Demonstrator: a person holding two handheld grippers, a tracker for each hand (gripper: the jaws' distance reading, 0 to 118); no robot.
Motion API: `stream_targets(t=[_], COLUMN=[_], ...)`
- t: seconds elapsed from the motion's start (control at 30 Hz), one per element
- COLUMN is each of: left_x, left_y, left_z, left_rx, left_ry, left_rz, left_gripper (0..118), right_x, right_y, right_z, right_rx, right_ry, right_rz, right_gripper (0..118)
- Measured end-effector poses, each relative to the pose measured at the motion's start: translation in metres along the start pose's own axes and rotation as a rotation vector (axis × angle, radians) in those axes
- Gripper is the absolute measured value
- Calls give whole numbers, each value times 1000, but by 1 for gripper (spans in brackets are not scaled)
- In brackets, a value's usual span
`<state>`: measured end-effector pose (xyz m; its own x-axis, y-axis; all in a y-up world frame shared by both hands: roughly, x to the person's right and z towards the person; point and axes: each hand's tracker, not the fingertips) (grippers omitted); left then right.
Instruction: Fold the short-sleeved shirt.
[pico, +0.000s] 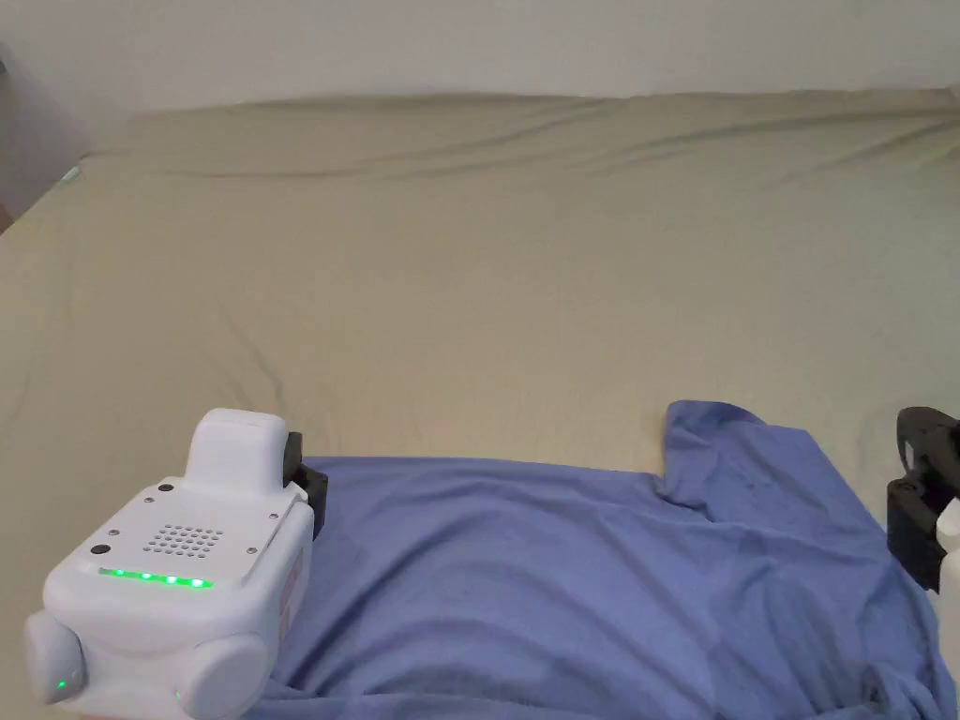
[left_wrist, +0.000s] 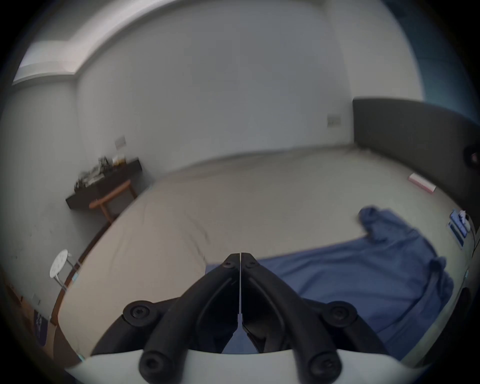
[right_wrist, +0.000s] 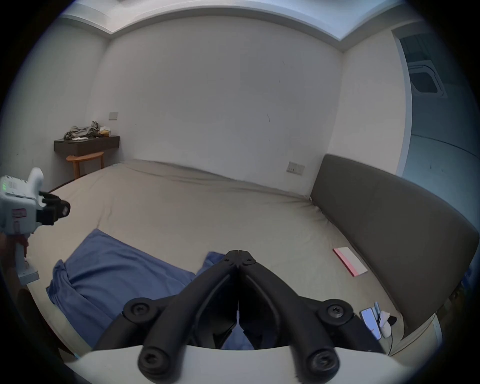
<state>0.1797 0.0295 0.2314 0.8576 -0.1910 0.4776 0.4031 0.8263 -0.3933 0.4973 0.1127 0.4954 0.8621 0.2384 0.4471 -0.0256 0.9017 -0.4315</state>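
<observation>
At the near left the left tool (left_wrist: 241, 256), jaws pressed together on nothing, hovers level above the hem corner of the blue short-sleeved cotton shirt (pico: 562, 572), which lies spread sideways along the near edge of the beige-sheeted bed (pico: 469, 281). Folding looks barely begun, so the next move likely calls for both tools to spread and pinch fabric. At the near right the right tool (right_wrist: 237, 253), also pressed together and empty, points far over the sleeve end.

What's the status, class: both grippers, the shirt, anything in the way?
Left gripper jaws shut, empty, above the hem end. Right gripper jaws shut, empty, near the sleeve. Blue shirt spread on bed, unfolded. Nothing lies on it.
</observation>
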Motion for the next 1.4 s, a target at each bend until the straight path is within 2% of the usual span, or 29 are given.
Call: stream_targets(t=[0.03,0.07,0.1,0.13,0.17,0.2,0.23,0.43,0.5,0.53,0.6,0.63,0.67,0.7,0.73,0.83,0.97,1.0,1.03,1.07,1.13,1.4], left_x=[-7,-13,-21,-27,-34,-41,-44,-76,-78,-77,-73,-72,-68,-62,-56,-34,-25,-33,-34,-36,-40,-46], left_y=[-9,-14,-19,-23,-25,-28,-27,-36,-39,-41,-46,-43,-39,-34,-29,-18,-9,-6,-4,-2,3,-3], left_z=[-20,-37,-60,-77,-100,-114,-132,-205,-217,-221,-225,-223,-222,-218,-214,-202,-157,-149,-140,-128,-107,-72], left_rx=[-33,-86,-145,-188,-254,-270,-291,-397,-408,-423,-441,-430,-437,-426,-414,-366,-312,-291,-275,-263,-230,-226], left_ry=[-4,-2,-14,-22,-26,-30,-33,-19,-20,-21,-47,-22,-21,-68,-111,-45,-58,-51,-50,-51,-55,-71], left_rz=[41,58,80,96,92,128,125,239,246,245,240,215,181,147,119,-70,-6,-3,-1,-2,-2,2], left_gripper=[0,10,33,79,110,117,112,111,104,92,92,84,68,45,3,0,0,0,0,0,0,0], right_x=[5,9,13,17,22,26,30,49,53,54,56,55,54,52,51,52,60,64,68,72,78,76], right_y=[-6,-11,-18,-23,-28,-32,-36,-54,-57,-58,-59,-60,-59,-59,-59,-57,-55,-56,-58,-60,-67,-122], right_z=[-6,-12,-18,-22,-28,-33,-37,-55,-57,-59,-61,-62,-64,-68,-72,-88,-119,-132,-143,-155,-184,-293], right_rx=[-23,-44,-69,-86,-106,-122,-138,-217,-236,-245,-258,-260,-265,-281,-287,-306,-360,-395,-443,-470,-529,-786], right_ry=[-6,-15,-25,-32,-41,-47,-54,-94,-100,-102,-107,-104,-98,-93,-89,-42,-1,24,27,67,134,67], right_rz=[-3,-2,1,2,1,-2,-6,7,1,-1,-1,3,12,35,47,17,-41,-72,-76,-109,-139,-54], right_gripper=[2,2,2,2,2,2,2,2,2,2,2,2,2,2,2,3,16,37,79,99,103,103])
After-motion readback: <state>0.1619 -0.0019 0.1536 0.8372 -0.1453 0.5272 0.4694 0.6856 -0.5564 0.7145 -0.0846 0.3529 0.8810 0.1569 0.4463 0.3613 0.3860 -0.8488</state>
